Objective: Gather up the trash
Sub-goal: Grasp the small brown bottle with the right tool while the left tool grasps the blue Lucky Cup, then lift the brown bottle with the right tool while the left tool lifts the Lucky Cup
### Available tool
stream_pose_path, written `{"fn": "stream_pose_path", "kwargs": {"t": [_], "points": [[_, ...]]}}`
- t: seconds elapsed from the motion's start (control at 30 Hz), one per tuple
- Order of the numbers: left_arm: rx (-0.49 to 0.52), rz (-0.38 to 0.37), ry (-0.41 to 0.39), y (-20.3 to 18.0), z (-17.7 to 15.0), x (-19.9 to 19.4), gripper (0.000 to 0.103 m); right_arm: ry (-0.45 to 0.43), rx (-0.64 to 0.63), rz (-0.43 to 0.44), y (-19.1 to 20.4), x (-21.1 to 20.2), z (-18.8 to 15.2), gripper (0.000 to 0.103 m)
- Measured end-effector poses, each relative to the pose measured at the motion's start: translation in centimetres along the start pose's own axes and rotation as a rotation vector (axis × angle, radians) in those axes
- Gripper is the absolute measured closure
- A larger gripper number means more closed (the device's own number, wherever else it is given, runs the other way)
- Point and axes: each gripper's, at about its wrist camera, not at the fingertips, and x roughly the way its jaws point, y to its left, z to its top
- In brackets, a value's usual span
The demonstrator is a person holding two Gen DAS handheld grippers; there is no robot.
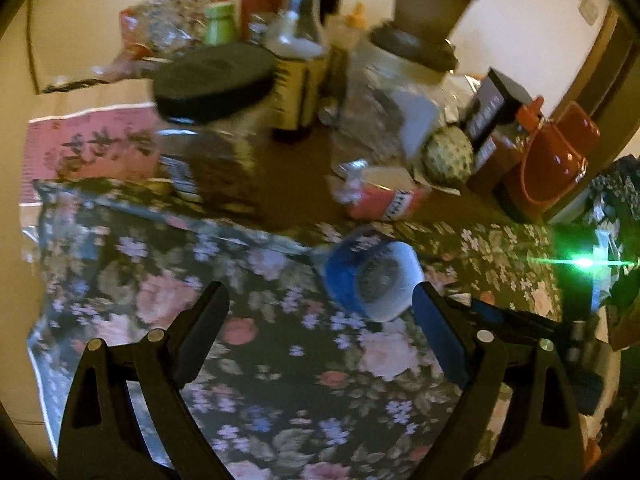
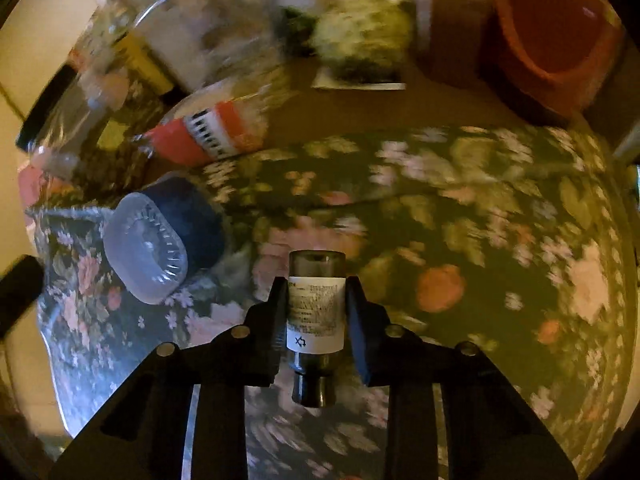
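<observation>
A blue plastic bottle point(image 1: 370, 278) lies on its side on the floral cloth point(image 1: 280, 380), its clear base facing me. My left gripper point(image 1: 320, 296) is open, its right finger beside the bottle. In the right wrist view my right gripper point(image 2: 316, 300) is shut on a small dark glass bottle point(image 2: 316, 312) with a white label, held above the floral cloth point(image 2: 480, 240). The blue bottle point(image 2: 168, 244) lies to its left. A red and white wrapper point(image 1: 384, 196) lies behind on the brown table, and it also shows in the right wrist view point(image 2: 208, 136).
The table back is crowded: a black-lidded jar point(image 1: 208, 120), a dark sauce bottle point(image 1: 298, 64), a clear jar point(image 1: 392, 92), a green patterned ball point(image 1: 448, 156), a red jug point(image 1: 556, 156), a pink paper point(image 1: 92, 144). A green light point(image 1: 584, 262) glares at right.
</observation>
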Motion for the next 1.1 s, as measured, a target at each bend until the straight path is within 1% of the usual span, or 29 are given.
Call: {"fn": "stream_pose_path", "kwargs": {"t": [0.1, 0.23, 0.3, 0.37, 0.4, 0.43, 0.47, 0.53, 0.6, 0.63, 0.73, 0.77, 0.83, 0.93, 1.1], "points": [[0.001, 0.005, 0.014, -1.6, 0.3, 1.5, 0.010, -0.042, 0.041, -0.012, -2.4, -2.3, -0.3, 0.077], [-0.014, 0.022, 0.069, -3.1, 1.2, 3.9, 0.010, -0.106, 0.069, -0.034, -5.4, -5.7, -0.5, 0.077], [-0.032, 0.045, 0.078, -3.6, 1.5, 4.9, 0.010, -0.132, 0.086, -0.036, -6.4, -7.1, -0.8, 0.077], [-0.057, 0.086, 0.084, -3.9, 1.7, 5.9, 0.010, -0.150, 0.103, -0.038, -7.1, -8.2, -1.2, 0.077], [-0.068, 0.100, 0.090, -3.9, 1.7, 6.4, 0.010, -0.158, 0.109, -0.040, -7.4, -8.7, -1.4, 0.077], [-0.080, 0.112, 0.100, -3.9, 1.8, 6.8, 0.010, -0.164, 0.111, -0.041, -7.2, -9.1, -0.4, 0.077], [-0.094, 0.122, 0.116, -3.8, 1.8, 7.3, 0.010, -0.170, 0.110, -0.043, -6.4, -9.3, -0.1, 0.077], [-0.123, 0.126, 0.131, -3.7, 1.7, 8.1, 0.010, -0.191, 0.095, -0.059, -6.7, -10.2, -0.9, 0.077], [-0.152, 0.143, 0.124, -3.5, 1.6, 8.5, 0.010, -0.202, 0.081, -0.063, -6.1, -10.6, -0.8, 0.077], [-0.159, 0.148, 0.119, -3.5, 1.5, 8.5, 0.011, -0.204, 0.077, -0.062, -5.6, -10.1, -0.5, 0.077], [-0.154, 0.181, 0.114, -3.5, 1.2, 8.7, 0.029, -0.221, 0.059, -0.057, -5.4, -11.0, -0.8, 0.077], [-0.146, 0.186, 0.117, -3.6, 1.2, 8.7, 0.029, -0.227, 0.053, -0.058, -5.4, -11.4, -1.0, 0.077], [-0.137, 0.179, 0.101, -3.8, 0.9, 8.4, 0.030, -0.238, 0.042, -0.057, -5.5, -12.0, -1.3, 0.077], [-0.127, 0.132, 0.077, -4.1, 0.3, 7.0, 0.031, -0.253, 0.031, -0.048, -5.6, -12.9, -1.7, 0.077], [-0.075, 0.047, -0.011, -5.5, -0.8, 2.4, 0.032, -0.269, 0.019, -0.013, -6.0, -14.4, -2.2, 0.077]]}}
